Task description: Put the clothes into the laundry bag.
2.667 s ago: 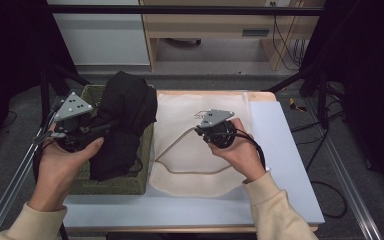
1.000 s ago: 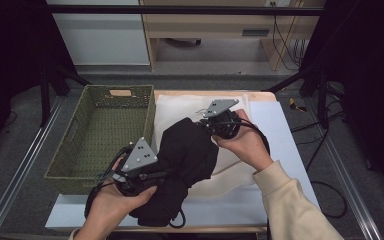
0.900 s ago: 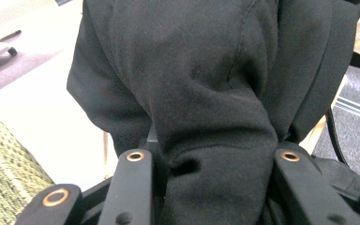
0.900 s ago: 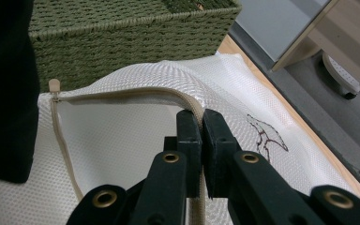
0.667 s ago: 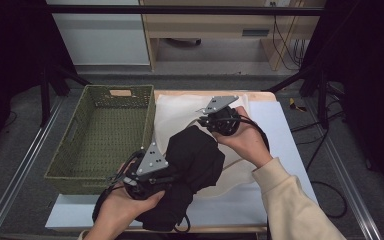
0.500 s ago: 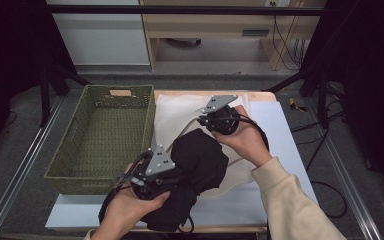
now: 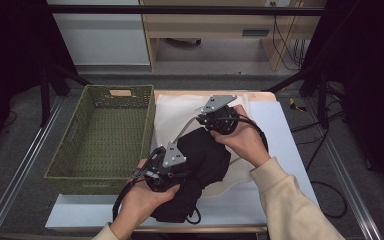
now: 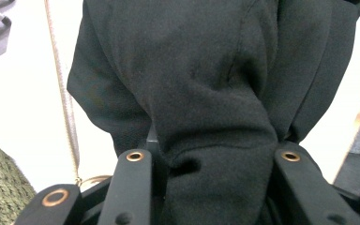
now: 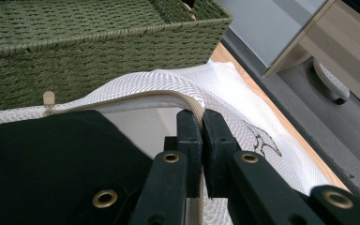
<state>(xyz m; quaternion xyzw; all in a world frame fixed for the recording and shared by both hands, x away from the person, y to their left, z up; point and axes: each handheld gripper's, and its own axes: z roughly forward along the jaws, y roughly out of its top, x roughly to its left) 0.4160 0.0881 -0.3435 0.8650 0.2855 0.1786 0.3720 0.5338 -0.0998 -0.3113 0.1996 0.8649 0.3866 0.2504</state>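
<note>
Black garment [image 7: 200, 165], just one of it, sits bunched on the white mesh laundry bag [image 7: 180, 107], which is also the only one, lying flat on the table [image 7: 285, 130] just right of the single green woven basket [image 7: 100, 135]. Two grippers are at work. My left gripper [image 7: 177, 165] is clamped on a thick fold of the black garment at its near side; in the left gripper view the cloth bulges between the two jaws and keeps them partly apart, with the white bag and its beige zipper edge [image 8: 65, 93] behind. My right gripper [image 9: 201, 126] is closed nearly flat on the bag's beige zipper rim, pinching it at the far side of the garment, so the mesh arches up over the dark cloth. The basket stands beyond, holding nothing I can see.
</note>
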